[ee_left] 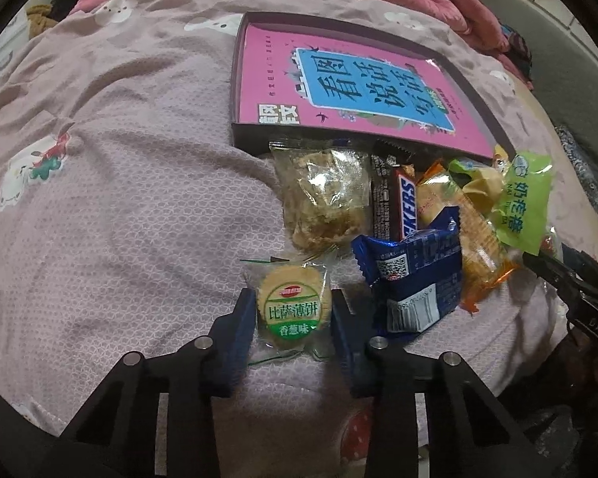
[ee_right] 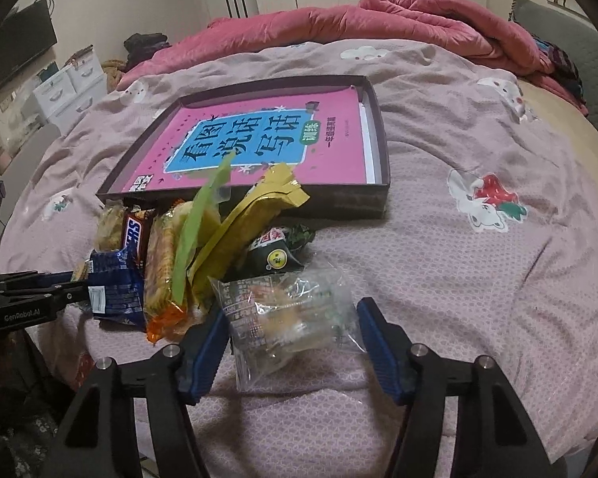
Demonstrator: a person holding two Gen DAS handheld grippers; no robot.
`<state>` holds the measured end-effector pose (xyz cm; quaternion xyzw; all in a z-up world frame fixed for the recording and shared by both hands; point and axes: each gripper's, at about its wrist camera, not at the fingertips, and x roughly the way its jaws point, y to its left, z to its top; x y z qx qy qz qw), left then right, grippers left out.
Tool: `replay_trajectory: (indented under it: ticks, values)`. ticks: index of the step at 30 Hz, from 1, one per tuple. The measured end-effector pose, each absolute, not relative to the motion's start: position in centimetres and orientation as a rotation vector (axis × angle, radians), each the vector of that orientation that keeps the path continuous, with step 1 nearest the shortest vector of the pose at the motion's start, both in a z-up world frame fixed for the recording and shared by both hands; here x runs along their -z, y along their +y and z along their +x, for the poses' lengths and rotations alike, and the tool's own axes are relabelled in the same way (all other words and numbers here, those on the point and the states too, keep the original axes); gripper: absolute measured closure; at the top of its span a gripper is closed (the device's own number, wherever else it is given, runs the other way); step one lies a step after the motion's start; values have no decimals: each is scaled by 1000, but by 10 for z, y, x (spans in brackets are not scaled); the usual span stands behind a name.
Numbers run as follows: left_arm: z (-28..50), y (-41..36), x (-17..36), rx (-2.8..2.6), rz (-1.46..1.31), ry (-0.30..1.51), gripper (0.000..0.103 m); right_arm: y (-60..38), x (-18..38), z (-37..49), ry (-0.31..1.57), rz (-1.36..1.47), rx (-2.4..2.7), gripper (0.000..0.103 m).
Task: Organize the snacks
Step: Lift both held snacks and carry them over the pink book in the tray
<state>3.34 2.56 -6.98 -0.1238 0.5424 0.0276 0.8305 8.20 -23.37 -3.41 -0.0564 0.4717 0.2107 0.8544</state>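
On the bedspread (ee_left: 119, 199), the left gripper (ee_left: 294, 310) clamps a round biscuit packet (ee_left: 293, 310); the right gripper (ee_right: 293, 330) brackets a clear packet (ee_right: 287, 314), contact uncertain. The tray (ee_right: 378, 195) holds no snacks; the pile (ee_left: 414, 219) beside it remains.
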Motion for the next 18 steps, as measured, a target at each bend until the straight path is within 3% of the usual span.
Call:
replay_trajectory:
  ticks: [18]
  values:
    - [14,34,20,-37,-293,1035,68,-250,1,76,864,-45,-406,39]
